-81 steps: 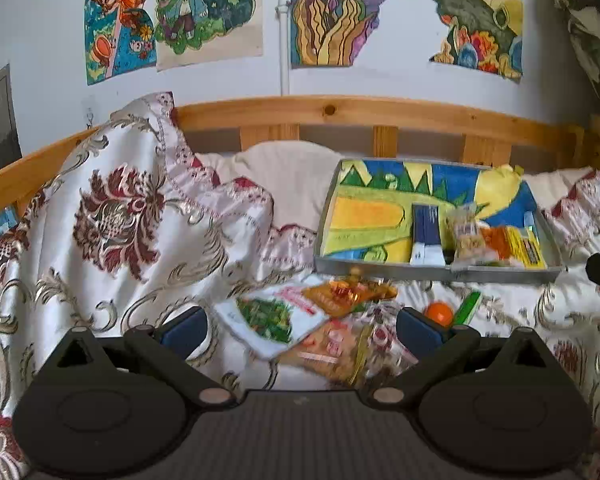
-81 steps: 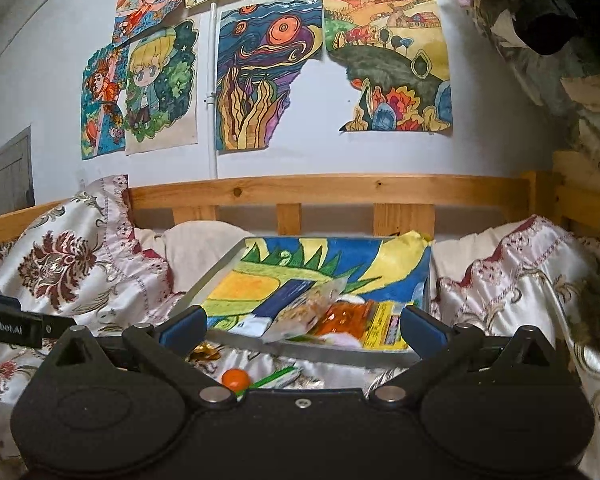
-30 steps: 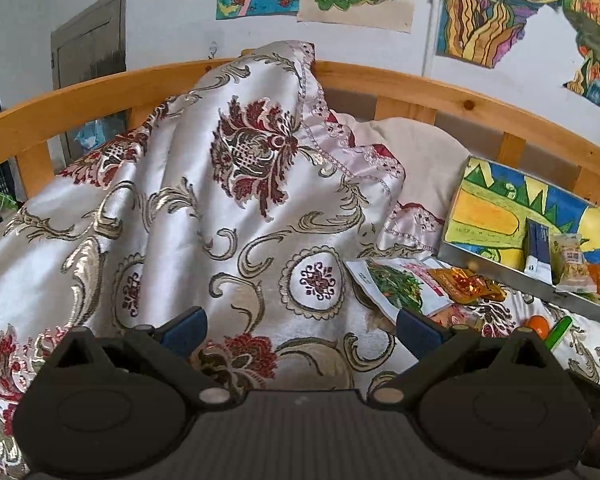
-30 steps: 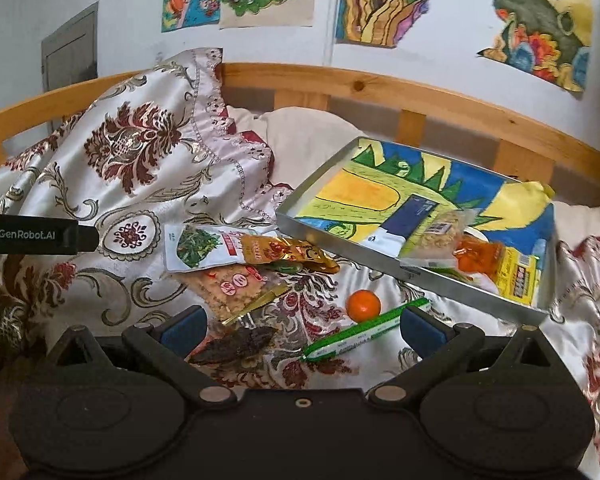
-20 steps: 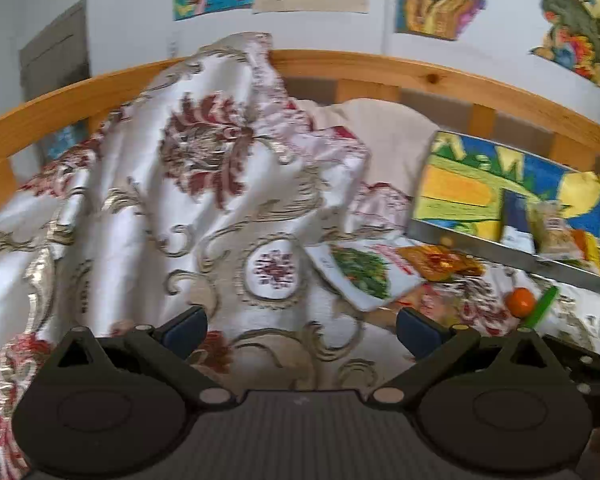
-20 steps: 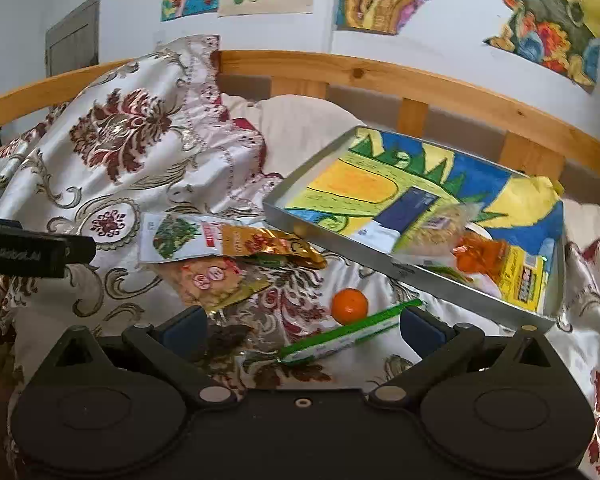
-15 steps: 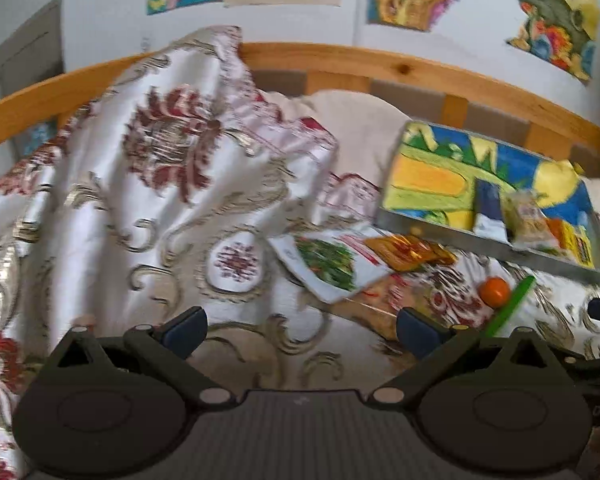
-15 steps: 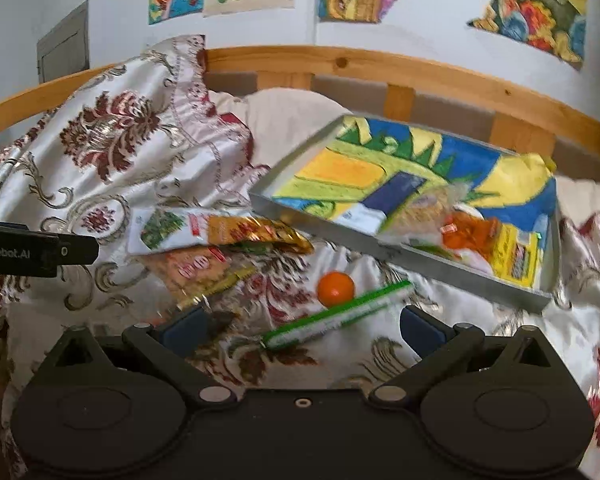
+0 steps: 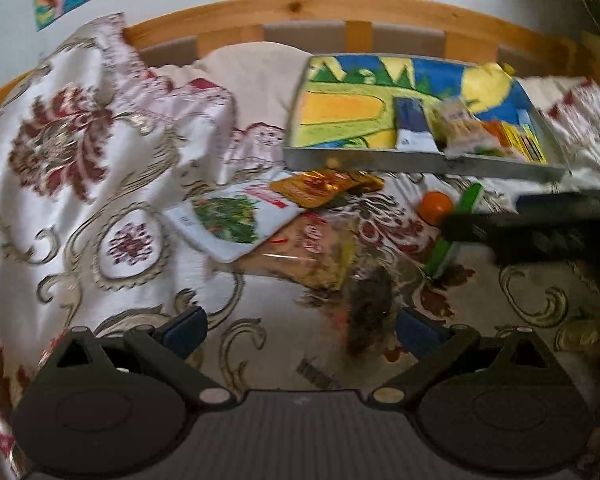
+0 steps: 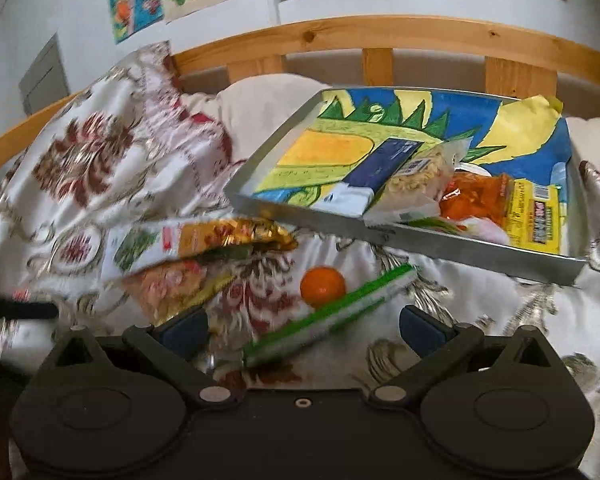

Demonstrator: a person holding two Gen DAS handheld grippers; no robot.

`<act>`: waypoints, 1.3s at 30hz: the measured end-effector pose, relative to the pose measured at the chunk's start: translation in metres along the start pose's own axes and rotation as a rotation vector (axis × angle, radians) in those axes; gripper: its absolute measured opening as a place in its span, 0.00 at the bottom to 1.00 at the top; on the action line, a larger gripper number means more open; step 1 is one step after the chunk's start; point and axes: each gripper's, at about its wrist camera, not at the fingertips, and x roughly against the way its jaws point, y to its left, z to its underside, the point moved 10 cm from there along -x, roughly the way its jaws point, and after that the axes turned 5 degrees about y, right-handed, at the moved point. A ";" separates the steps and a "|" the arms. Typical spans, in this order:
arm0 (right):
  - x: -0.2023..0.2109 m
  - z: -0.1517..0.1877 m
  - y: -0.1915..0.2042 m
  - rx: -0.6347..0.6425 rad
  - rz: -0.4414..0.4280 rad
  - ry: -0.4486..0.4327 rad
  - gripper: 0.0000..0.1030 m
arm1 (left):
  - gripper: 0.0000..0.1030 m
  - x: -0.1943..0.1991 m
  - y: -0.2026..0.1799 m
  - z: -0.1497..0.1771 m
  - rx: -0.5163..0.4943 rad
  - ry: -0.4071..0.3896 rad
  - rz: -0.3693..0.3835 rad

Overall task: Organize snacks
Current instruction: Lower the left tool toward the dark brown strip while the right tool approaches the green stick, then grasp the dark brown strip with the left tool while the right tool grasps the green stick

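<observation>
With both grippers' fingers apart, I bring the right gripper [image 10: 303, 330] squarely over the green stick [image 10: 332, 314], avoiding the orange ball [image 10: 323, 286].

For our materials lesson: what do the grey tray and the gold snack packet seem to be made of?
Shallow grey tray: probably sheet metal, going by its thin, flat, dull-grey walls. Crinkled gold snack packet: likely metallised plastic film, since it is shiny and creased.

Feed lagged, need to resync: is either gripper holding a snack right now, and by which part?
Nothing is held. The left gripper and right gripper are both open above the loose snacks.
</observation>
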 end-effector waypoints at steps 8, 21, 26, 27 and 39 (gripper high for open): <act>-0.038 0.001 -0.007 -0.001 0.093 0.087 0.86 | 0.99 -0.006 -0.011 0.004 -0.082 0.026 0.007; -0.013 0.023 -0.015 0.027 0.083 0.157 0.55 | 0.78 -0.021 -0.028 -0.001 -0.177 0.082 0.095; -0.012 0.024 -0.020 -0.024 0.067 0.165 0.50 | 0.60 -0.023 -0.030 0.000 -0.191 0.110 0.097; -0.013 0.024 -0.020 -0.036 0.060 0.162 0.50 | 0.59 -0.023 -0.030 0.000 -0.191 0.111 0.098; -0.036 0.012 -0.008 -0.163 -0.064 0.141 0.50 | 0.51 -0.013 -0.022 0.003 -0.075 0.142 0.107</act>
